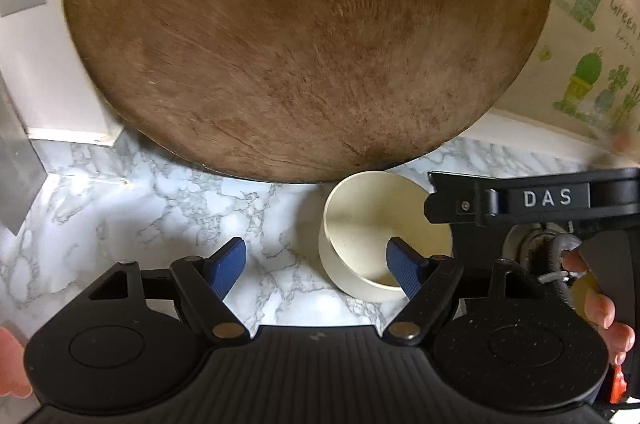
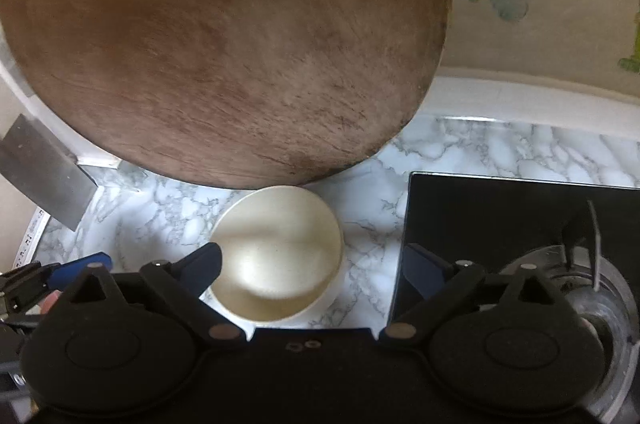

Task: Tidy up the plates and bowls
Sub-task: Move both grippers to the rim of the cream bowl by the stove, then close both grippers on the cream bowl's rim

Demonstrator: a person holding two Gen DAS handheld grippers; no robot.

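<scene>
A cream bowl [image 1: 376, 224] stands on the marble counter [image 1: 160, 208]; it also shows in the right wrist view [image 2: 280, 248]. A large round wooden board [image 1: 304, 36] leans upright against the wall behind it, also in the right wrist view [image 2: 224, 40]. My left gripper [image 1: 316, 268] is open and empty; its right finger [image 1: 404, 264] is over the bowl's near rim. My right gripper [image 2: 314, 270] is open and empty; its left finger [image 2: 206, 264] is over the bowl's left rim. The right gripper's body [image 1: 552, 200] shows at the right of the left wrist view.
A black glass hob [image 2: 500, 220] with a burner [image 2: 568, 288] lies right of the bowl. A metal panel [image 2: 44, 168] stands at the left. A wall with plant decals [image 1: 592, 24] runs behind. The left gripper's tip [image 2: 76, 270] shows at the left edge.
</scene>
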